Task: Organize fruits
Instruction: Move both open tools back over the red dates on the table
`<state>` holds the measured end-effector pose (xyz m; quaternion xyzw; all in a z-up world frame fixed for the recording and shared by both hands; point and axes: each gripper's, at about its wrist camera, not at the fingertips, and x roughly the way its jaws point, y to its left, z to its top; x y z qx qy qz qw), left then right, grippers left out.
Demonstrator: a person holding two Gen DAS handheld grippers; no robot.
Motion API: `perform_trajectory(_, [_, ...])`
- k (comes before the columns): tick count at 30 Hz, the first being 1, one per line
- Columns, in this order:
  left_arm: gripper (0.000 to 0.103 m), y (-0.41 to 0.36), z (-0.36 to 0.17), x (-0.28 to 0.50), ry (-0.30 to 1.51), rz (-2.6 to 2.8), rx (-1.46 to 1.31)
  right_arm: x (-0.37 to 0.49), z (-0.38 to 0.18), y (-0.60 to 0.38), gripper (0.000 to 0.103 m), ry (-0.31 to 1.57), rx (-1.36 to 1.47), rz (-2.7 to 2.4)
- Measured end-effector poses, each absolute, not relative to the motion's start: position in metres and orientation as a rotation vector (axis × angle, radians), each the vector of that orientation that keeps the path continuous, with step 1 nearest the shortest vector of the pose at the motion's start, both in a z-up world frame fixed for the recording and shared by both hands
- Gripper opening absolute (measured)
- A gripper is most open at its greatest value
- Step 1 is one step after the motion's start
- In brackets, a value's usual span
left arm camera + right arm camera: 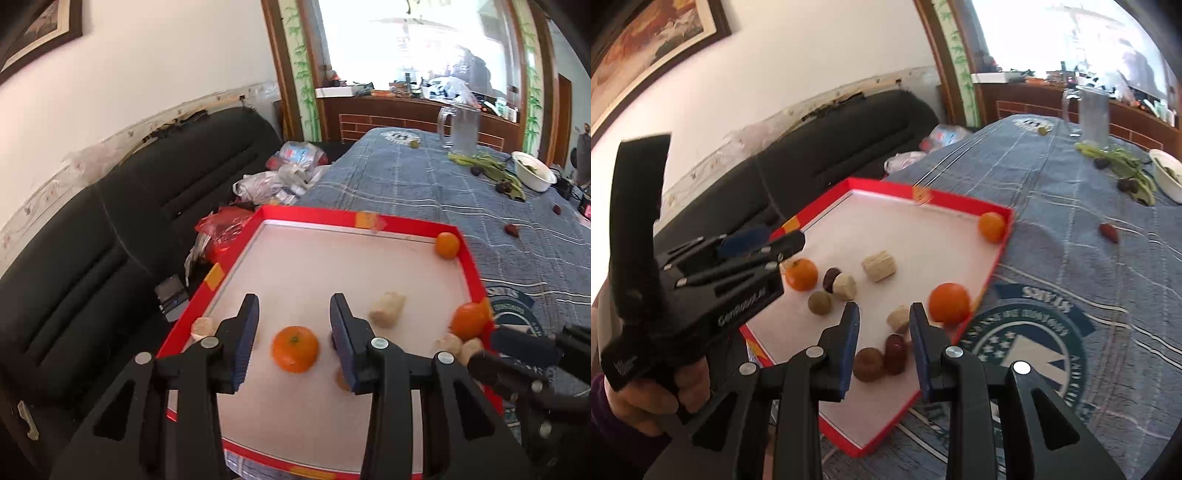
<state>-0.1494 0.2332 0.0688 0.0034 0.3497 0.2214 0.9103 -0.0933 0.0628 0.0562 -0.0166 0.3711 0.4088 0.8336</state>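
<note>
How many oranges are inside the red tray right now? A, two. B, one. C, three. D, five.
C: the right wrist view shows three oranges in the red tray, one in the far corner, one by the right edge and one near the left tongs.

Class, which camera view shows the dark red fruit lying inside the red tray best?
The right wrist view: the dark red fruit shows whole, beside a brown one, framed by the right tongs. In the left wrist view the left tongs hide that part of the red tray.
</note>
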Motion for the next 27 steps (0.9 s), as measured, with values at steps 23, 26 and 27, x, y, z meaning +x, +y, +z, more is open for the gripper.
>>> perform_trajectory(23, [0.065, 0.088, 0.152, -0.055, 0.601, 0.085, 0.09, 0.011, 0.141, -0.174, 0.028, 0.645, 0.156, 0.394])
perform_trajectory(26, [0.068, 0.084, 0.164, -0.017, 0.619, 0.073, 0.056, 0.042, 0.155, -0.202, 0.028, 0.653, 0.206, 0.366])
perform_trajectory(27, [0.068, 0.083, 0.164, 0.003, 0.655, 0.062, 0.029, 0.054, 0.156, -0.211, 0.028, 0.656, 0.228, 0.354])
